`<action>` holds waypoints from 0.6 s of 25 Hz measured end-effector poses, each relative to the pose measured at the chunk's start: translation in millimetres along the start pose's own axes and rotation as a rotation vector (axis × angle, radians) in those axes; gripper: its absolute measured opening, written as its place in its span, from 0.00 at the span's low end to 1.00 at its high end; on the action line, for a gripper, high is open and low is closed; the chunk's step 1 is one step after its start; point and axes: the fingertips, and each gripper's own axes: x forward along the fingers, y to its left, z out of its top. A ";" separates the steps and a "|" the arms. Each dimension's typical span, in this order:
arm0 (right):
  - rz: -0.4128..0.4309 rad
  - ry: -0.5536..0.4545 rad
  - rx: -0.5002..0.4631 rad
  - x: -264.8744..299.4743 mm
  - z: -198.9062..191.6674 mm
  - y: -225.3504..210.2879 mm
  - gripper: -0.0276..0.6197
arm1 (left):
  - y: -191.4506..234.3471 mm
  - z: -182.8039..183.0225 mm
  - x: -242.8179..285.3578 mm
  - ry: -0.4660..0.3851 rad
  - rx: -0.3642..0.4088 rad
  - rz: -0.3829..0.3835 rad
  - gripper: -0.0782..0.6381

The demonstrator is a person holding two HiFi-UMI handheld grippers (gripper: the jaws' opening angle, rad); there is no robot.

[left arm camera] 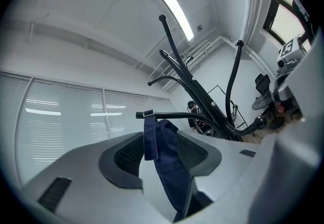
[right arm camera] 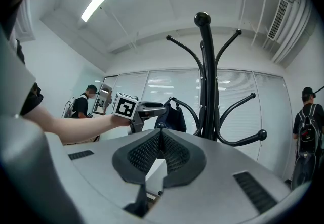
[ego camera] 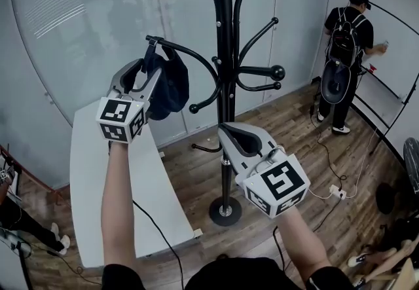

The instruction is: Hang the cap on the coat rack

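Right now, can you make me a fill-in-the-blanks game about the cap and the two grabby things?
1. The cap hangs on a hook of the coat rack by its ____.
2. The cap sits between the open jaws of the ____ hand-held gripper.
3. The right hand-held gripper is empty, with its jaws ____.
4. The coat rack is coloured ____.

Missing words: strap; left; shut; black.

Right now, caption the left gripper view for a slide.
Dark blue fabric cap hung on black metal rack arm, inside the open left claw.
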 end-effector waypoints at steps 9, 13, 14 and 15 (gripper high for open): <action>0.051 -0.004 0.036 -17.6 -0.6 -5.5 0.09 | -16.5 8.2 -16.7 0.050 0.024 0.046 0.41; 0.092 -0.016 0.031 -33.7 2.2 -7.8 0.09 | -33.2 11.2 -27.9 0.081 0.019 0.062 0.41; 0.101 -0.015 0.033 -37.6 1.7 -8.5 0.09 | -38.9 10.7 -30.5 0.087 0.012 0.065 0.41; 0.110 -0.013 0.036 -41.2 0.9 -9.3 0.09 | -45.2 9.6 -33.2 0.094 0.007 0.067 0.41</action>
